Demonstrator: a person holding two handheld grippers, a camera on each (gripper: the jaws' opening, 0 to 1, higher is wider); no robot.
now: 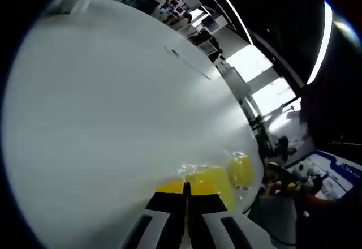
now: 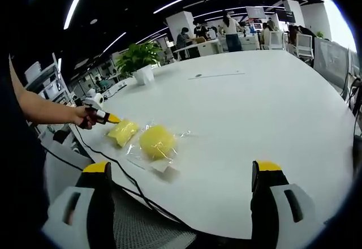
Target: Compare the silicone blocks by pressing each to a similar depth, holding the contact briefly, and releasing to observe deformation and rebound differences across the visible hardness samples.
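Two yellow silicone blocks in clear plastic bags lie near the edge of the white table [image 2: 254, 107]. The flatter block [image 2: 123, 131] is on the left and the rounder block [image 2: 157, 141] is beside it. A hand [image 2: 82, 116] holds my left gripper [image 2: 104, 117] with its tip against the flatter block. In the left gripper view, my left gripper [image 1: 186, 185] has its jaws closed together. They rest at the near edge of a yellow block [image 1: 206, 180], and the second block [image 1: 240, 170] lies to the right. My right gripper [image 2: 181, 166] stands wide open over the table edge, short of the blocks, holding nothing.
A black cable [image 2: 104, 161] runs along the table edge under the bags. A potted plant [image 2: 138, 58] stands at the far left of the table and a thin dark strip [image 2: 218, 74] lies farther back. People sit at desks beyond, and chairs [image 2: 334, 56] line the right side.
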